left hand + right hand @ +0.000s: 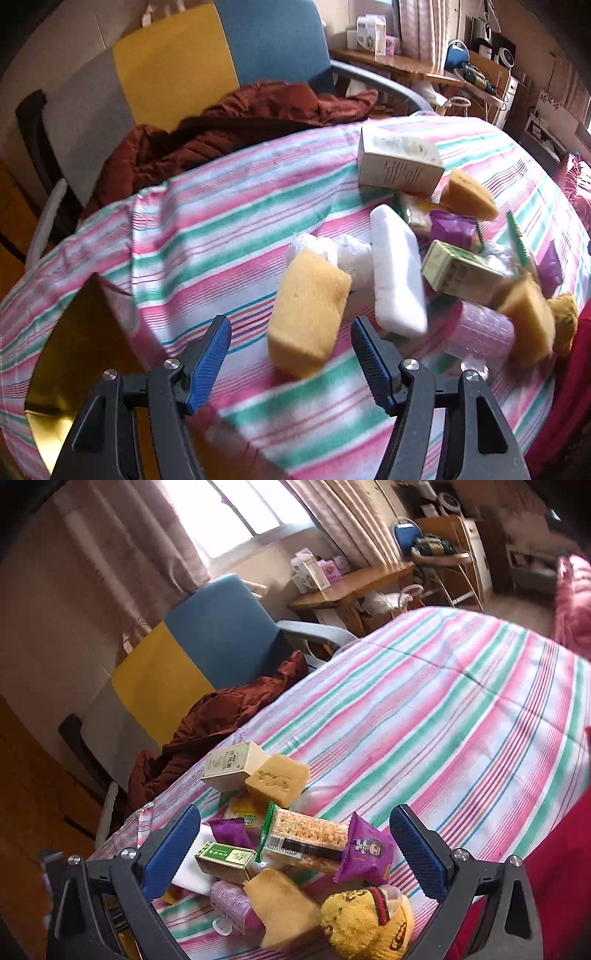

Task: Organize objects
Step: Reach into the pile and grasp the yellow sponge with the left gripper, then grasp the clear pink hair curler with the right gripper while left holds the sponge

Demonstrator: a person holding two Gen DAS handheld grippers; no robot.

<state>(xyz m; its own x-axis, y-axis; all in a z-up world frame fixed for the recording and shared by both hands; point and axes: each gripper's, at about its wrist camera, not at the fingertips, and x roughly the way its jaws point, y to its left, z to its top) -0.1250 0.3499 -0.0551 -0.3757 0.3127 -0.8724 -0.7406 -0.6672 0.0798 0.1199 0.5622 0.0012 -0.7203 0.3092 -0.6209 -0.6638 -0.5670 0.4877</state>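
While your left gripper (291,363) hangs open and empty, the yellow rectangular sponge (308,312) sits just ahead on the pink-and-green striped cloth (229,221). Your right gripper (295,849) is spread wide too, over the snack pile, gripping nothing.

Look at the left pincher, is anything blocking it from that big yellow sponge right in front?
Nothing visible does. The left gripper is open, and the yellow sponge lies just ahead of its fingertips on the striped cloth, with only bare cloth between. The white block and a plastic-wrapped white bundle sit beside and behind it.
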